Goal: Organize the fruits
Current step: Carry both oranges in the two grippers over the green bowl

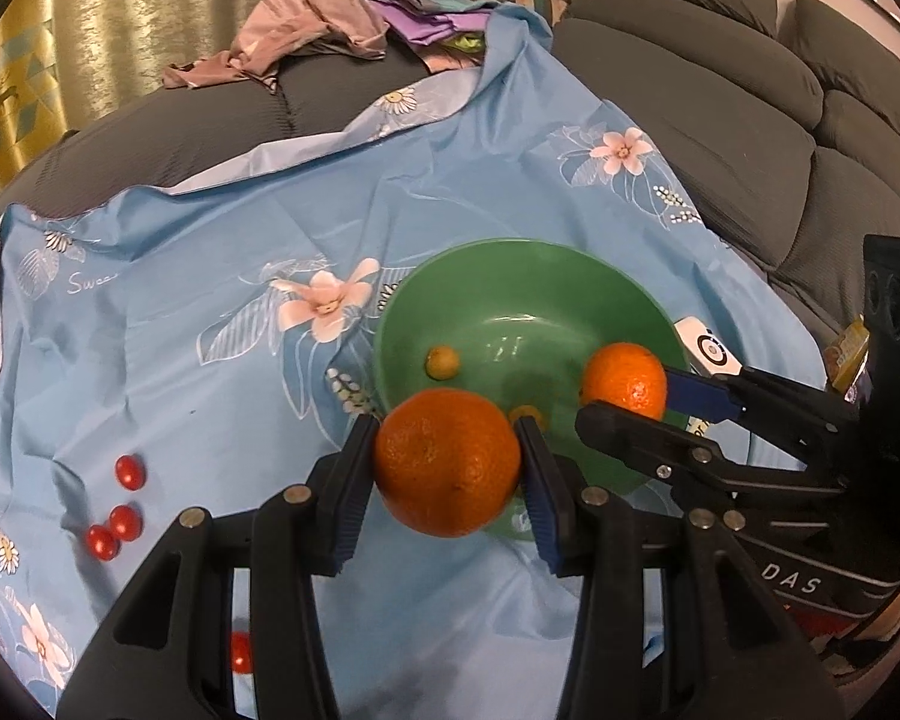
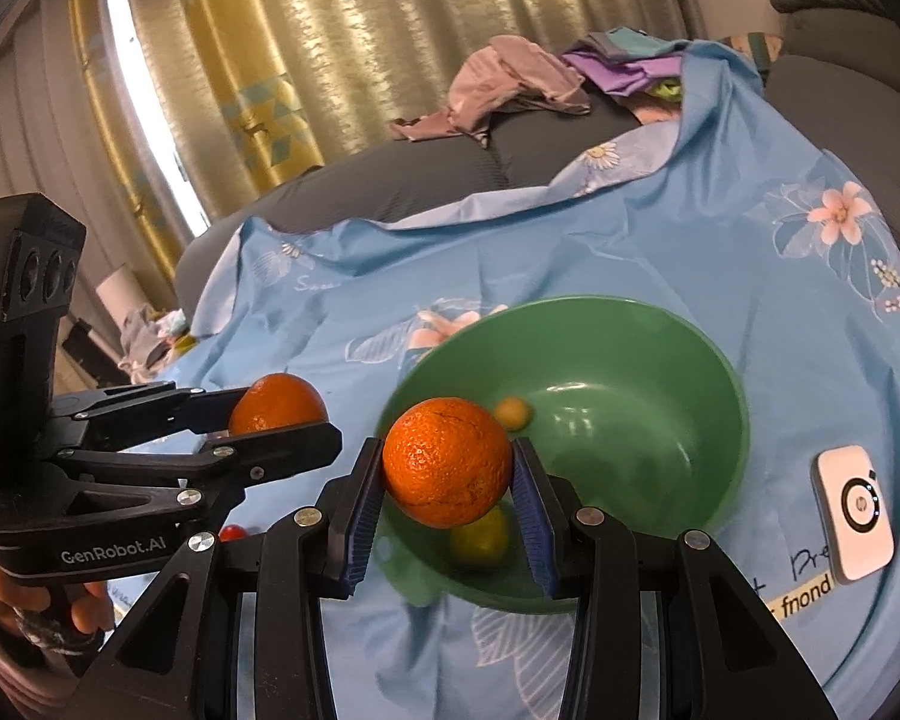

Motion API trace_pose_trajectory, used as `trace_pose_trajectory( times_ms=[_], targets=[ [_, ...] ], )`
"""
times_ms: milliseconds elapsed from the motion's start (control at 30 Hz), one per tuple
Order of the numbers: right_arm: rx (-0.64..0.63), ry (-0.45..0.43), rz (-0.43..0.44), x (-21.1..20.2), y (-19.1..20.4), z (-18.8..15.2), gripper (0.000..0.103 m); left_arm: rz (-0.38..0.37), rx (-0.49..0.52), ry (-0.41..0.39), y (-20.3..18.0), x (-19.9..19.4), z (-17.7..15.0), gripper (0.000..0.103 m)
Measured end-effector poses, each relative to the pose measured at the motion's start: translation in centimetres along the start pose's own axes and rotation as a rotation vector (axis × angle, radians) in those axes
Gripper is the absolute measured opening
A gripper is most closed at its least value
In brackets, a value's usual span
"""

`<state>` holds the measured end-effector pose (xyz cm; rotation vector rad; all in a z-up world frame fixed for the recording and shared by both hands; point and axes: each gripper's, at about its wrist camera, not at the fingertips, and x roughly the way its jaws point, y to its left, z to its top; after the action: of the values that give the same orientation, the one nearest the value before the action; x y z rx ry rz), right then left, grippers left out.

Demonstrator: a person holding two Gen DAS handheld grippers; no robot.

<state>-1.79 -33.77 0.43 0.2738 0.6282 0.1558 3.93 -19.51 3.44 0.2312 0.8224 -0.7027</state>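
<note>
Two oranges, bright and pebbled, each pinched between blue-padded jaws. Left gripper (image 1: 447, 462) clamped on the nearer orange (image 1: 447, 462), held above the near rim of a green bowl (image 1: 510, 276). Right gripper (image 2: 447, 462) clamped on the second orange (image 2: 447, 462), held over the bowl's left inner side as seen from the right wrist. Inside the bowl, a small yellow-green fruit (image 1: 442, 362) on the floor and a larger yellowish one (image 2: 480, 534) partly hidden under the held orange.

Bowl sitting on a wrinkled light blue floral cloth (image 1: 210, 408) spread over a grey sofa (image 1: 720, 138); most of the bowl's interior bare and open from above. Cloth's far edge folded back, grey cushion exposed beyond it.

Three small red tomatoes (image 1: 117, 510) loose on the cloth left of the bowl, a fourth (image 1: 240, 651) showing between the left gripper's arms. White flat device (image 2: 855, 516) lying just right of the bowl. Heap of pink and purple clothes (image 1: 330, 24) at the far end, well apart. Pale curtains (image 2: 330, 60) behind. Person's hand (image 2: 42, 600) gripping the left gripper's handle.
</note>
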Motion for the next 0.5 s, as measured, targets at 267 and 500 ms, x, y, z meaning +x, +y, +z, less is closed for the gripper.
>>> trace_pose_trajectory(
  times_ms=[267,500],
  targets=[
    [0.018,0.007,-0.027,0.4,-1.3,-0.3,0.044,-0.013,0.024,0.021,-0.9,2.0,1.0,0.045],
    [0.029,0.012,-0.058,0.6,-2.3,-0.4,0.044,-0.011,0.039,0.034,-1.2,3.3,1.4,0.045]
  ],
)
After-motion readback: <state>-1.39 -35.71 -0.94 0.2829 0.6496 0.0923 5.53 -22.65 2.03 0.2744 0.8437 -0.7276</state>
